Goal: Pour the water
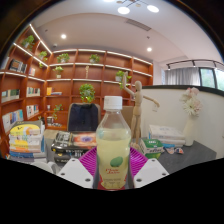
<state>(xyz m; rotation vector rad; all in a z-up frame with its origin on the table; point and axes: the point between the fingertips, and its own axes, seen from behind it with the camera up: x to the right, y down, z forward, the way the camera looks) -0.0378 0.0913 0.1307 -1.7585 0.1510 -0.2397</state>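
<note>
A clear plastic bottle [113, 142] with a white cap and a green-leaf label, filled with pale yellowish liquid, stands upright between my fingers. My gripper [112, 163] is shut on it: both pink pads [90, 160] press against the bottle's lower body from left and right. The bottle appears lifted above the dark table [195, 152], which lies beyond and below. The bottle's base is hidden by the fingers. No cup or other vessel shows.
Stacked books and boxes [28, 140] sit left of the bottle, with more items [165, 138] to the right on the table. Wooden shelves [90, 80] with plants line the back wall. A wooden mannequin [137, 105] and a flower vase [190, 115] stand further right.
</note>
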